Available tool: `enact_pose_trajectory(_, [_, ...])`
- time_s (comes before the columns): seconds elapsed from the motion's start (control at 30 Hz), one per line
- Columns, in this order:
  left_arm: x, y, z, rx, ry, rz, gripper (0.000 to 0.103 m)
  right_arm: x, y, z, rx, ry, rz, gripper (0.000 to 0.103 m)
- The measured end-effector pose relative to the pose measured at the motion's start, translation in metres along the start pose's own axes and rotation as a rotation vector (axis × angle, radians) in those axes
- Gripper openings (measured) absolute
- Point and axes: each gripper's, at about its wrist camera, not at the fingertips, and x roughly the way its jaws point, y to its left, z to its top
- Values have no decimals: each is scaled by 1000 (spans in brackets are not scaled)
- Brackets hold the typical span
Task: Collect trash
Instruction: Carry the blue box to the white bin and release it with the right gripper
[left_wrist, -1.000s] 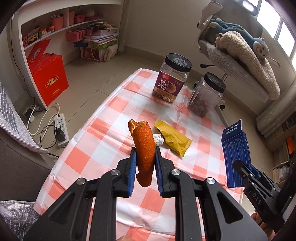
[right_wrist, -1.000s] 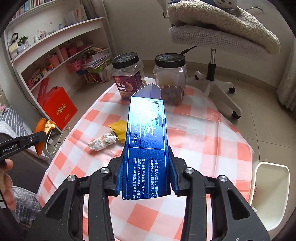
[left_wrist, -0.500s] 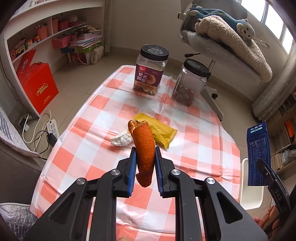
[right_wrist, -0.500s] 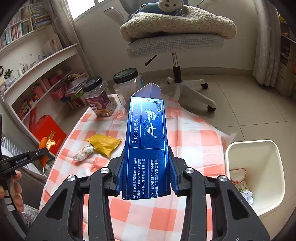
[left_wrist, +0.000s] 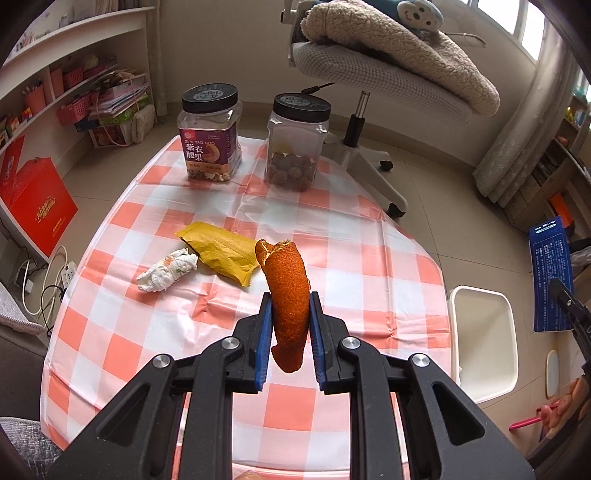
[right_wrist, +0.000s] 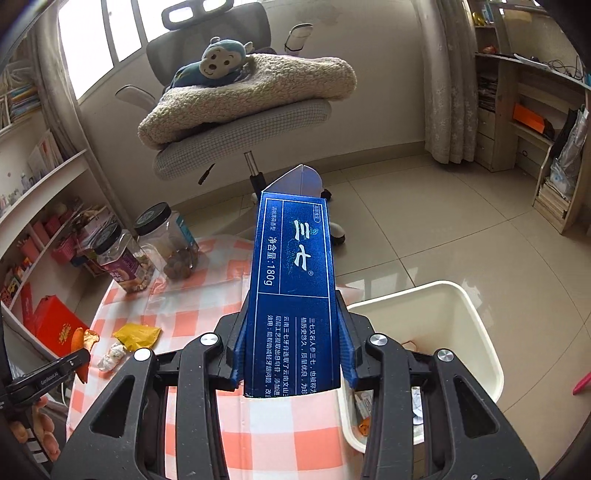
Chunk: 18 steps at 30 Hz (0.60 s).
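The right hand-held gripper (right_wrist: 293, 354) is clamped on a blue box (right_wrist: 293, 295), held beside the white bin (right_wrist: 476, 332) — best to centre it over the opening before letting go. The left hand-held gripper (left_wrist: 290, 325) is clamped on an orange peel (left_wrist: 288, 295) above the tabletop (left_wrist: 351, 258).

Upright orange peel (left_wrist: 288, 295), blue carton (right_wrist: 293, 295), both clamped

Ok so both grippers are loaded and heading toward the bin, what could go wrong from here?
1. The blue box is long and clamped by the right gripper only near its bottom; released off-centre, it could catch the white bin rim and tip out.
2. The orange peel in the left gripper curves and overhangs the pads, so it might slip onto the tablecloth.
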Motion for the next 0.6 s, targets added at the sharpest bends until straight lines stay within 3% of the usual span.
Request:
enact_pose_trajectory(0.33, [0, -70, -5, 81, -22, -127, 19, -16, -76, 12, 168, -27, -124, 40])
enact_pose_trajectory(0.4, [1, -88, -7, 102, -16, -168, 19, -22, -86, 12, 191, -47, -161, 65])
enact_pose_trajectory(0.6, [5, -148, -22, 178, 13, -310, 19, -43, -118, 15, 267, -122, -254, 92])
